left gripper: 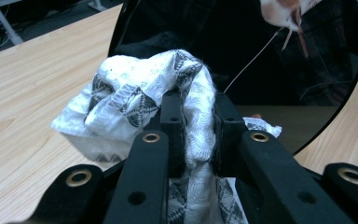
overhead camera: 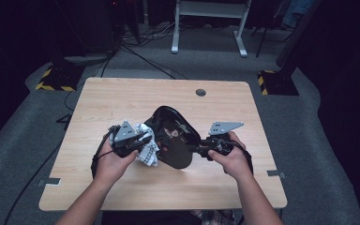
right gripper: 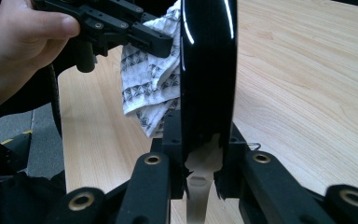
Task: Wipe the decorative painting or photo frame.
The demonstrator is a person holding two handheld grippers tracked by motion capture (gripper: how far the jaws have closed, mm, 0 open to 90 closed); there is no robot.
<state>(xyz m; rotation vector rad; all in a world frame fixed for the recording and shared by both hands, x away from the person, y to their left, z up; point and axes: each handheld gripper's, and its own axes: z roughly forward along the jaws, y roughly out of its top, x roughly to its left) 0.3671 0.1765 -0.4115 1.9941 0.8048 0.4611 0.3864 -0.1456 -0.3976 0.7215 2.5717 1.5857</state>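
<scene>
- High view: the right gripper [overhead camera: 200, 150] is clamped on the right-hand rim of a glossy black plate [overhead camera: 173, 136], held up on edge above the wooden table [overhead camera: 122, 98]. The left gripper [overhead camera: 145, 140] clamps a bunched white patterned cloth [overhead camera: 147, 152] pressed to the plate's left side. The plate's long axis runs away from the person, between the two hands.
- Left gripper view: the jaws are closed on the cloth [left gripper: 144, 93], which bulges out ahead of and to the left of the tips. The plate's shiny face [left gripper: 242, 51] lies straight ahead, just beyond the cloth and touching it, so wiping likely means sliding the cloth across that face.
- Right gripper view: the jaws pinch the plate's edge [right gripper: 207, 70], which rises straight up from between them. The cloth [right gripper: 151, 88] and the left gripper [right gripper: 161, 44] sit to the left of the plate, against its face.
</scene>
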